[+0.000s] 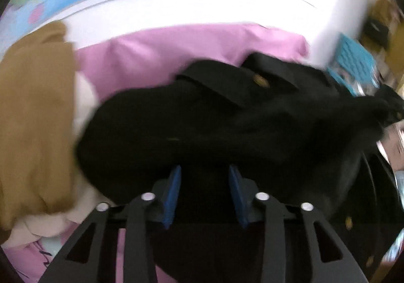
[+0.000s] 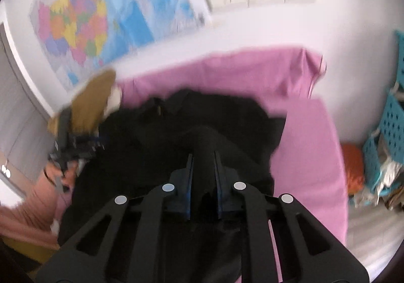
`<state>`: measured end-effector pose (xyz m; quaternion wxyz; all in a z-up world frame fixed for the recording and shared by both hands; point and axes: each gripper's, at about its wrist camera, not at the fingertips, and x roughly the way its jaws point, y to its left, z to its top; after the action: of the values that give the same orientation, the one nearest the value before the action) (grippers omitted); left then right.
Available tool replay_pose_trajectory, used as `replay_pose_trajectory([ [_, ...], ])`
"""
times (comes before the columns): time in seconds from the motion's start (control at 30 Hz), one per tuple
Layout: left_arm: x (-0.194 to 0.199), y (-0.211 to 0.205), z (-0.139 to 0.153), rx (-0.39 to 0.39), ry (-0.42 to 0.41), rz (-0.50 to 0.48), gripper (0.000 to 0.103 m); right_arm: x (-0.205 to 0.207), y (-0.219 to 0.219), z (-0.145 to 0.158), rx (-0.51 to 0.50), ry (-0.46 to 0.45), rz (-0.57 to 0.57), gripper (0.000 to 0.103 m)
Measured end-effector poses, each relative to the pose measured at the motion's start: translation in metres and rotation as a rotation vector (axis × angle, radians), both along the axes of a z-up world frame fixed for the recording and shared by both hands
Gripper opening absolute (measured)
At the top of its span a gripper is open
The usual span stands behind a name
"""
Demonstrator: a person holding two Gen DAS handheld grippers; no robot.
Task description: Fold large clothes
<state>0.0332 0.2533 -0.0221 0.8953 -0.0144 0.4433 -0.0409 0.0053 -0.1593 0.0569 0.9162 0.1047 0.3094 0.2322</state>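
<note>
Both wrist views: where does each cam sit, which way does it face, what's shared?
Left wrist: on the left tool, facing forward-down at the black buttoned garment on pink sheet; own blue-padded fingers show.
Right wrist: on the right tool, facing the same black garment; own fingers and the left hand show.
Shared: garment, sheet, tan clothing, wall map.

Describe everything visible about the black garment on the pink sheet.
The black garment is a dark, heavy-looking jacket or coat, bunched rather than flat, on the pink sheet. The left wrist view shows a flap with a brass-coloured button. Cloth fills the gap between the left gripper fingers, and the right gripper also appears shut on a fold. A tan garment lies beside it. Motion blur hides finer detail.
</note>
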Motion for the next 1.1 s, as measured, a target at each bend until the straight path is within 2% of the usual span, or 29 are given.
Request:
replay_pose_trajectory([
  [0.07, 0.001, 0.018, -0.001, -0.003, -0.004, 0.090, 0.033, 0.020, -0.001, 0.004, 0.007, 0.014, -0.018, 0.013],
  [0.13, -0.002, 0.028, -0.006, 0.037, -0.005, 0.152, 0.023, 0.049, 0.002, -0.008, 0.000, 0.082, -0.025, 0.013],
  [0.2, -0.007, 0.033, -0.010, 0.068, 0.001, 0.185, 0.021, 0.076, 0.009, -0.034, -0.032, 0.178, -0.020, 0.017],
  [0.27, -0.012, 0.036, -0.012, 0.084, 0.006, 0.194, 0.021, 0.090, 0.010, -0.058, -0.044, 0.269, -0.038, 0.025],
  [0.3, -0.016, 0.036, -0.010, 0.076, 0.006, 0.192, 0.028, 0.092, 0.009, -0.065, -0.038, 0.285, -0.047, 0.040],
  [0.33, -0.019, 0.037, -0.006, 0.044, 0.004, 0.179, 0.047, 0.091, 0.006, -0.070, -0.006, 0.280, -0.042, 0.049],
  [0.37, -0.026, 0.037, 0.000, -0.016, -0.006, 0.141, 0.057, 0.088, 0.003, -0.069, 0.019, 0.268, -0.040, 0.051],
  [0.4, -0.033, 0.036, 0.007, -0.061, -0.022, 0.105, 0.068, 0.082, 0.000, -0.067, 0.050, 0.254, -0.033, 0.059],
  [0.43, -0.041, 0.033, 0.012, -0.073, -0.042, 0.075, 0.068, 0.076, -0.003, -0.065, 0.074, 0.238, -0.022, 0.070],
  [0.53, -0.066, 0.009, 0.019, -0.021, -0.097, -0.058, 0.069, 0.060, -0.007, -0.054, 0.100, 0.193, 0.013, 0.083],
  [0.6, -0.072, -0.008, 0.009, 0.005, -0.074, -0.135, 0.069, 0.052, -0.007, -0.049, 0.129, 0.181, 0.049, 0.091],
  [0.67, -0.071, -0.020, -0.007, 0.075, -0.048, -0.157, 0.069, 0.050, -0.003, -0.047, 0.093, 0.169, 0.051, 0.091],
  [0.7, -0.067, -0.022, -0.016, 0.096, -0.030, -0.150, 0.056, 0.050, 0.000, -0.047, 0.069, 0.169, 0.045, 0.089],
  [0.73, -0.066, -0.021, -0.021, 0.117, -0.028, -0.127, 0.043, 0.052, 0.005, -0.049, 0.036, 0.177, 0.043, 0.078],
  [0.77, -0.069, -0.016, -0.021, 0.113, -0.035, -0.116, 0.040, 0.054, 0.009, -0.051, 0.018, 0.188, 0.044, 0.065],
  [0.8, -0.071, -0.010, -0.019, 0.093, -0.055, -0.098, 0.033, 0.057, 0.015, -0.053, -0.013, 0.207, 0.043, 0.032],
  [0.83, -0.075, -0.005, -0.016, 0.083, -0.073, -0.076, 0.027, 0.058, 0.020, -0.052, -0.039, 0.205, 0.041, 0.015],
  [0.87, -0.078, -0.002, -0.014, 0.087, -0.081, -0.062, 0.024, 0.055, 0.022, -0.049, -0.037, 0.187, 0.047, 0.014],
  [0.93, -0.091, 0.007, -0.008, 0.102, -0.097, -0.027, 0.016, 0.048, 0.023, -0.040, 0.050, 0.155, 0.096, 0.014],
  [1.0, -0.105, 0.021, -0.006, 0.108, -0.092, -0.010, 0.016, 0.045, 0.026, -0.033, 0.061, 0.128, 0.111, 0.014],
  [1.07, -0.118, 0.023, -0.011, 0.088, -0.056, -0.044, 0.024, 0.052, 0.030, -0.041, 0.021, 0.171, 0.091, 0.014],
  [1.1, -0.122, 0.021, -0.014, 0.087, -0.039, -0.076, 0.025, 0.060, 0.028, -0.051, 0.023, 0.228, 0.073, 0.015],
])
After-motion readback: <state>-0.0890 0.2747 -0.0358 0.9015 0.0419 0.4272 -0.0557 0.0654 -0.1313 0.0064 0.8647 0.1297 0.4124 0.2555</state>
